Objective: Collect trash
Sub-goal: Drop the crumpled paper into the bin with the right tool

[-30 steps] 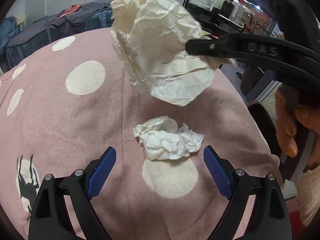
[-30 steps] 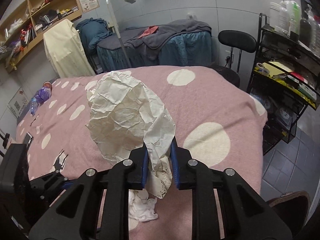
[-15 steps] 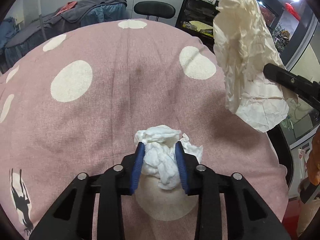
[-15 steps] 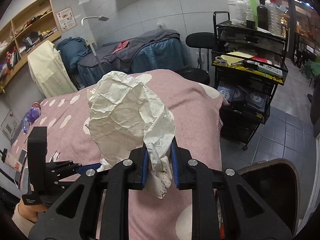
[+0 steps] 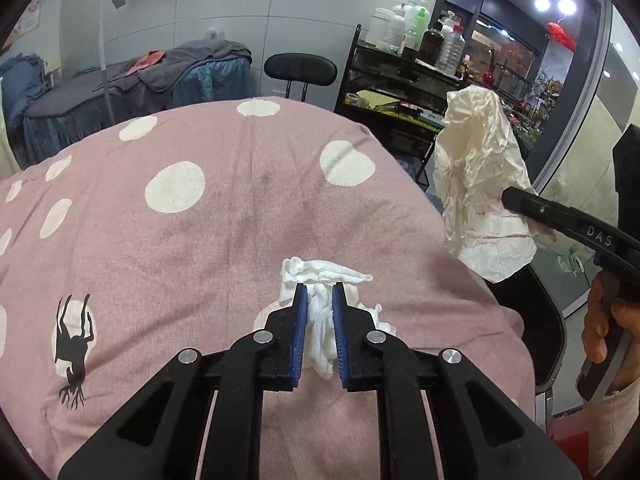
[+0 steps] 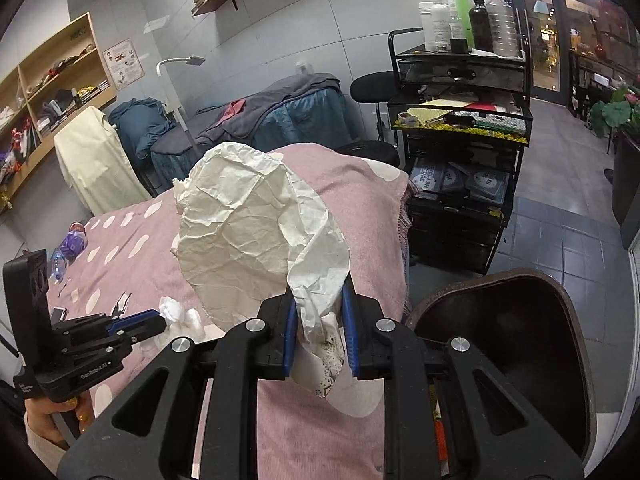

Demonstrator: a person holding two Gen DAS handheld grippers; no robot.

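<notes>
1. Risk of the largest piece snagging: big crumpled cream paper sheet [image 6: 256, 236] pinched only at its lower tail between the blue pads of the right gripper [image 6: 319, 332], jaws nearly closed on it, bulk billowing up and forward over the edge of the pink polka-dot blanket [image 5: 224, 216]. Likely to catch the rim on the way down, or slide out of so narrow a pinch if swung fast.

2. Dark brown rounded bin [image 6: 516, 344] low at right, just beside the bed edge and below the right gripper. Interior dark; contents cannot be told, though nothing pale shows on the visible wall. Appears the likely drop point for both pieces.

3. Black metal trolley [image 6: 456, 128] beyond the bed corner, well apart from both grippers: bottles on the top shelf, yellow mesh tray and small clutter on the middle shelf, blue printed packets lower down. Sideways sweep of the raised sheet toward it worth avoiding.

4. Risk of shedding from the smallest piece: white crumpled tissue wad [image 5: 320, 300] clamped between the pads of the left gripper [image 5: 320, 336], jaws drawn close on its middle, loose wings spilling out on both sides. Whether lifted or resting on the blanket cannot be told. Soft tissue apt to tear or leave scraps behind if pulled away sharply.
</notes>
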